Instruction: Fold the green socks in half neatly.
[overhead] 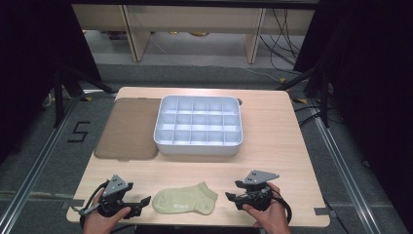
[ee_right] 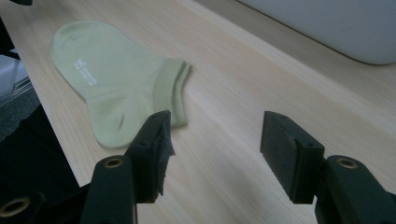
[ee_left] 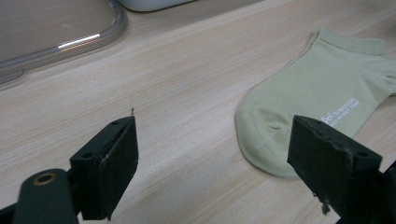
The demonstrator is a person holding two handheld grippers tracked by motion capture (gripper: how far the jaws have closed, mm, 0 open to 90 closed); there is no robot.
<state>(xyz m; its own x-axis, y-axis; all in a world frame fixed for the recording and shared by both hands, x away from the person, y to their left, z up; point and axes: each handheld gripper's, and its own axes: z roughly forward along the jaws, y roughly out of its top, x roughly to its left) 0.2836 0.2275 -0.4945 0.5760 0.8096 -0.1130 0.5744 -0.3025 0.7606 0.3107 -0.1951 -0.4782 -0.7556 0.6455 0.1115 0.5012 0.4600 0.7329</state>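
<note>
Flanking the sock (overhead: 185, 200) at the table's (overhead: 272, 146) near edge, both hand-held grippers, left (overhead: 141, 202) and right (overhead: 230, 196), were held low, jaws wide apart, apparently gripping nothing.

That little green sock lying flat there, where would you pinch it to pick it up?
Probably at the ribbed cuff of the sock, coming from the right gripper side: the cuff faces it and its doubled edge stands slightly thicker than the flat foot.

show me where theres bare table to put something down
Bare wood lies right of the divided tray, out to the table's right edge, and in the strip between tray and sock. The near edge is crowded: left gripper, sock, right gripper. A lid covers the far left.
</note>
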